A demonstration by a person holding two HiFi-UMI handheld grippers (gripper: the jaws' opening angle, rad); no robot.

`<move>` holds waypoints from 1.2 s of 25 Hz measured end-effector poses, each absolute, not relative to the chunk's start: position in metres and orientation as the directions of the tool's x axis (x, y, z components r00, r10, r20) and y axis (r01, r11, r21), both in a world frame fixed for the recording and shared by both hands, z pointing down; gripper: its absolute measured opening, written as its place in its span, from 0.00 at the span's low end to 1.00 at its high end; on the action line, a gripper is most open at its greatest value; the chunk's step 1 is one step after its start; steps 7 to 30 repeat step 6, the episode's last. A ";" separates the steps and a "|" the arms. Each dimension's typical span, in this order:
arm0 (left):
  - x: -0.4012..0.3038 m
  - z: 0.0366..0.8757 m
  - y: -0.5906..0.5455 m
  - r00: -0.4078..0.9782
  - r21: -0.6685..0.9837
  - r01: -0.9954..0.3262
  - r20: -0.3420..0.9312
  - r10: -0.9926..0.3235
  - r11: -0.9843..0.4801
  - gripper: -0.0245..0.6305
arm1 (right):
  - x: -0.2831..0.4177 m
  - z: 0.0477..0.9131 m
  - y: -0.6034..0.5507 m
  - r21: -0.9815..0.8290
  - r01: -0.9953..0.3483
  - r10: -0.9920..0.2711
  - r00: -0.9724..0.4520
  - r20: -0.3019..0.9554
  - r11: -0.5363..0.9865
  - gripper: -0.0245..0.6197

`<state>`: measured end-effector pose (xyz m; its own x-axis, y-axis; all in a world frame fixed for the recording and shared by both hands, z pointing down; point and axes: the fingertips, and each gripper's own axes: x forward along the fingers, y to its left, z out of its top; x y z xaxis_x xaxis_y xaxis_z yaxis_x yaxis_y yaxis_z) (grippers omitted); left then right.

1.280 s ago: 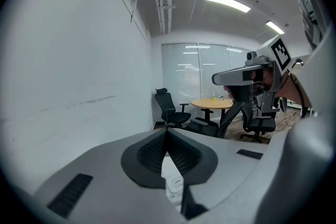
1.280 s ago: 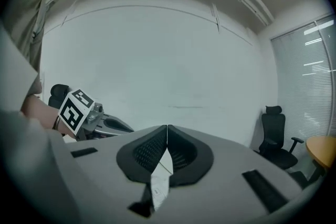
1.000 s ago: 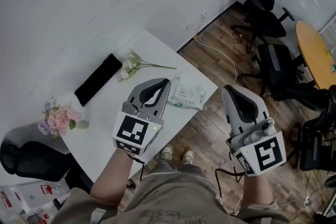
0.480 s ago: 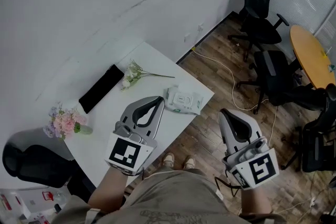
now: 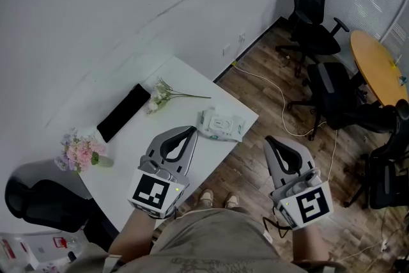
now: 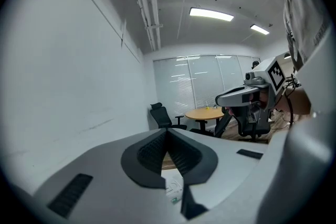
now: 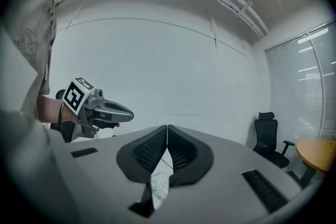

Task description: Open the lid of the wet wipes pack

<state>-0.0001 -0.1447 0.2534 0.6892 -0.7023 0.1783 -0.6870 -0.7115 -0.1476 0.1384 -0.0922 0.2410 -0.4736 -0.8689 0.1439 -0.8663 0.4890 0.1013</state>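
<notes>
Two grippers: the left gripper (image 5: 190, 131) and the right gripper (image 5: 271, 141) each sit in one of the person's hands, pointing away from the body and well apart from each other.
Left jaws: clenched; in the left gripper view the ribbed pads (image 6: 181, 153) meet at their tips with nothing between them.
Right jaws: clenched too; in the right gripper view the two pads (image 7: 149, 152) press together along one line, gripping nothing.
Wet wipes pack (image 5: 222, 125): lies flat near the table's corner, just ahead of the left gripper's tips and slightly to their right, not touched by them; it is ahead and to the left of the right gripper, apart from it.
Lid (image 5: 225, 120): a pale flap on the pack's top face, apparently lying flat and closed.
White table (image 5: 128, 150): under the left gripper, whose tips hang over its near part.
Wooden floor (image 5: 262, 105): under the right gripper, which hangs off the table's edge.
Beyond the left gripper: a white flower sprig (image 5: 161, 90) and a black flat object (image 5: 123, 112) lie farther ahead and to the left; a pink bouquet (image 5: 80, 150) is well off to its left.
Beyond the right gripper: a cable (image 5: 276, 82) runs over the floor ahead; office chairs (image 5: 313, 9) and a round wooden table (image 5: 377, 67) stand farther ahead and to its right.
</notes>
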 end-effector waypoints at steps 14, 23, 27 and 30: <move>0.001 0.262 -0.144 0.714 -0.105 -0.672 0.170 -0.679 -0.733 0.06 | 0.133 0.244 -0.094 0.095 -0.858 -0.859 -0.489 0.150 0.505 0.08; 0.001 0.262 -0.144 0.714 -0.105 -0.672 0.170 -0.679 -0.733 0.06 | 0.133 0.244 -0.094 0.095 -0.858 -0.859 -0.489 0.150 0.505 0.08; 0.001 0.262 -0.144 0.714 -0.105 -0.672 0.170 -0.679 -0.733 0.06 | 0.133 0.244 -0.094 0.095 -0.858 -0.859 -0.489 0.150 0.505 0.08; 0.001 0.262 -0.144 0.714 -0.105 -0.672 0.170 -0.679 -0.733 0.06 | 0.133 0.244 -0.094 0.095 -0.858 -0.859 -0.489 0.150 0.505 0.08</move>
